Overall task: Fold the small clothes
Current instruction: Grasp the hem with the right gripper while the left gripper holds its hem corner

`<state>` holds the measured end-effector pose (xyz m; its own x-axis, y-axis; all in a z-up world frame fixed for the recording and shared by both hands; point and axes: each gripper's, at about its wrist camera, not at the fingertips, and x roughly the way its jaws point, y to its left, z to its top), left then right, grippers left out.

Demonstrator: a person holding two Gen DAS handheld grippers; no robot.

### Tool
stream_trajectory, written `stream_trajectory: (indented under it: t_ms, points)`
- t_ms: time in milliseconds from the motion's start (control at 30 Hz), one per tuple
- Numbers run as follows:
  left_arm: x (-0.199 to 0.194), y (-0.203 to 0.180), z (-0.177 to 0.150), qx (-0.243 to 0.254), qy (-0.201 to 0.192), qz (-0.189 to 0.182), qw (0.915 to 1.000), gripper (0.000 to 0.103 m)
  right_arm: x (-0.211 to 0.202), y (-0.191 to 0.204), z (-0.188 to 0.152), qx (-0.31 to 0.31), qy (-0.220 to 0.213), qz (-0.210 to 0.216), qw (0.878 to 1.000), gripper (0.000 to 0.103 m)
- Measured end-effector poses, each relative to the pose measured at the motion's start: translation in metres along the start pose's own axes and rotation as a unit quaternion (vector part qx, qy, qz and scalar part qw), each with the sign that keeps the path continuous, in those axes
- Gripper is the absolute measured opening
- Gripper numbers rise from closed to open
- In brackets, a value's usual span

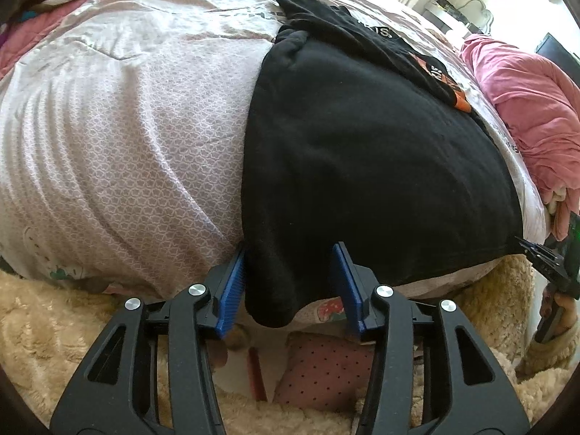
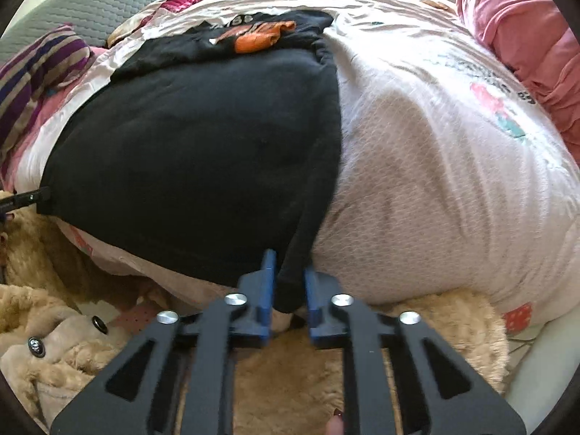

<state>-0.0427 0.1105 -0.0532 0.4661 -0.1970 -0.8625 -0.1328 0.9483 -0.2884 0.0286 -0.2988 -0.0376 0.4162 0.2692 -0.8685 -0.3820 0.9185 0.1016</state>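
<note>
Bedding in a pale pink print covers the bed (image 1: 119, 137), with a pink blanket (image 1: 525, 108) bunched at the far side.

From the left wrist: a black garment (image 1: 362, 166) lies spread flat on the bed, its near edge hanging over the side. The left hand-held gripper (image 1: 290, 286) stands half open around the near left corner; one pad is just beside the cloth, the other apart, so nothing is pinched yet. To do this well, I judge it should close on the hem's full thickness before lifting. The right hand-held gripper (image 1: 540, 253) shows at the far corner.

From the right wrist: the right hand-held gripper (image 2: 289, 282) is narrowed onto the near right corner, gripping it. The garment's long axis runs from this near edge away toward a second black piece with orange print (image 2: 253, 36); both corners should rise level.
</note>
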Motion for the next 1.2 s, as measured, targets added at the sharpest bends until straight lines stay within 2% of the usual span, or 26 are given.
stream_trajectory:
  t_ms: [33,200,300,633,833,1000,1200]
  points:
    - [0.000,0.001,0.000,-0.003,-0.001,-0.001,1.0000,0.038,-0.005,-0.001,0.001,0.000,-0.008,0.008,1.000,0.009]
    - [-0.004,0.008,0.001,-0.020,-0.010,-0.002,0.9997,0.009,-0.034,0.000,0.012,-0.005,-0.066,0.042,0.997,0.008]
    - [-0.012,0.006,0.002,-0.018,-0.022,-0.010,0.9995,0.004,-0.045,0.000,0.024,-0.003,-0.097,0.058,0.994,0.008]
    - [-0.066,0.002,0.033,-0.019,-0.096,-0.068,0.9928,0.003,-0.074,-0.011,0.057,0.015,-0.179,0.073,0.981,0.008]
    - [-0.078,-0.002,0.060,-0.013,-0.126,-0.064,0.9899,0.003,-0.086,-0.019,0.076,0.024,-0.214,0.069,0.974,0.008]
    - [-0.085,-0.004,0.094,-0.010,-0.154,-0.061,0.9861,0.003,-0.089,-0.024,0.097,0.031,-0.238,0.062,0.969,0.008]
    - [-0.088,-0.023,0.130,0.019,-0.182,-0.026,0.9828,0.003,-0.090,-0.026,0.124,0.028,-0.261,0.055,0.963,0.008]
